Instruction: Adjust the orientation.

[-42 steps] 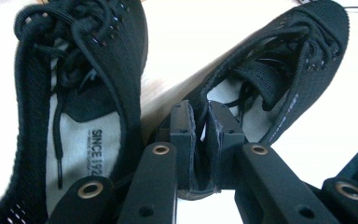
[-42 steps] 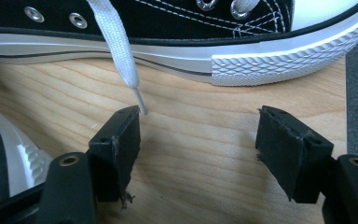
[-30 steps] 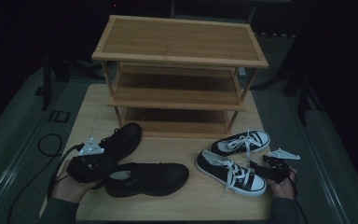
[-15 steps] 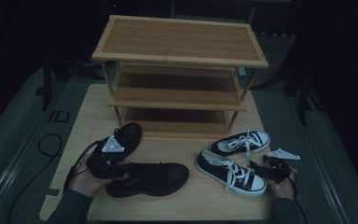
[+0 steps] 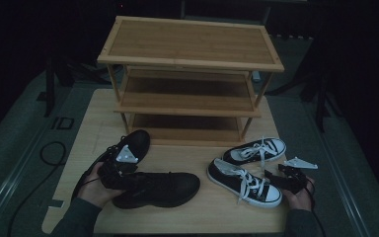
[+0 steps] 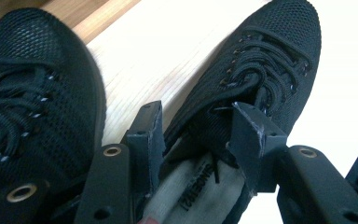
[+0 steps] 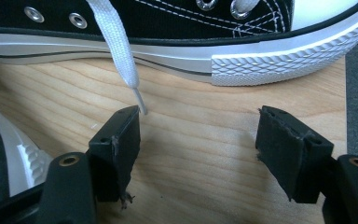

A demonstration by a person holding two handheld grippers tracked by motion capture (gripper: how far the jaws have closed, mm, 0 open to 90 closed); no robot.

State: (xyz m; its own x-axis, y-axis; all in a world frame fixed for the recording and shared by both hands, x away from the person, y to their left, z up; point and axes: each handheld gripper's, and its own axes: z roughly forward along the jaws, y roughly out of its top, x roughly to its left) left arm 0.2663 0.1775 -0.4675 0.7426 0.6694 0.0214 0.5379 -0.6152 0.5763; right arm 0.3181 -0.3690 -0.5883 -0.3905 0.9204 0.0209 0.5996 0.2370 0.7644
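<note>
Two pairs of shoes lie on the wooden table (image 5: 86, 143) in front of the three-tier shoe rack (image 5: 190, 74) — black mesh ones at the lower left of the high view, black-and-white canvas ones at the lower right. The left gripper (image 5: 119, 168) sits over the heel end of the nearer black shoe (image 5: 160, 188), just beside the farther black shoe (image 5: 131, 143). In the left gripper view its jaws stand partly open astride the collar, one outside the shoe's wall and the other at the tongue and laces, with the pale insole below; they have just been opening, and the pads do not look pressed on anything, so nothing is held yet.

My guess at the risks: if the jaws close where they are, the inner one may pinch loose laces or the soft tongue instead of the firm collar, and the shoe could sag or slip on the lift. The neighbouring black shoe lies close enough to be nudged too.

The right gripper (image 5: 290, 178) rests at the lower right beside the nearer canvas sneaker (image 5: 244, 181), jaws wide and empty over bare wood, a white lace tip (image 7: 140, 105) close by one pad; the other canvas sneaker (image 5: 255, 149) lies beyond.

Against the earlier frame, the left hand (image 5: 96, 185) has come rightward and up the picture, from the table's left edge onto the black shoes. The right hand looks unmoved.
</note>
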